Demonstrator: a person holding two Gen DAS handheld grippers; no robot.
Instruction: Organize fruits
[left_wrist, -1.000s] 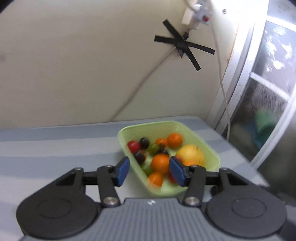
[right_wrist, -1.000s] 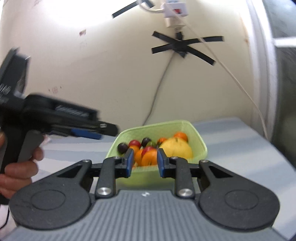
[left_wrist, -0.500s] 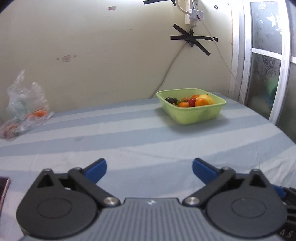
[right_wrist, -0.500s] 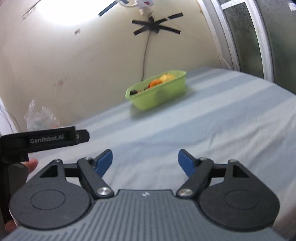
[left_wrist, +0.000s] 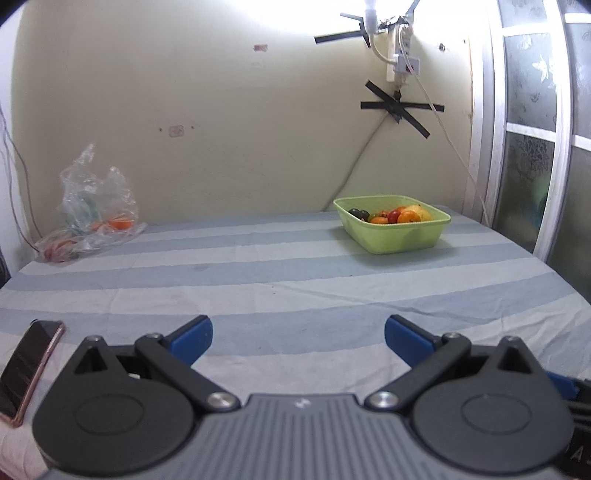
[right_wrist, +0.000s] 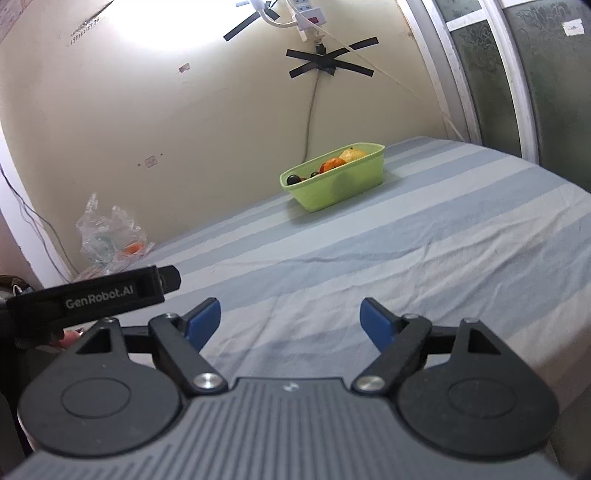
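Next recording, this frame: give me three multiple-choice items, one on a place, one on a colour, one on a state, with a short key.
1. Where does the clear plastic bag lie?
A. on the far left of the bed, by the wall
B. inside the tub
C. beside the window

2. What colour is the tub that holds the fruit?
A. blue
B. light green
C. white

3. How does the right gripper stand?
A. shut on an orange
B. shut on nothing
C. open, with nothing between its pads

Key: 1 A, the bag sits against the wall, far left of the tub. 2 B, its walls are light green in both views. 3 C, its jaws have just been opening and only the striped sheet shows between them.
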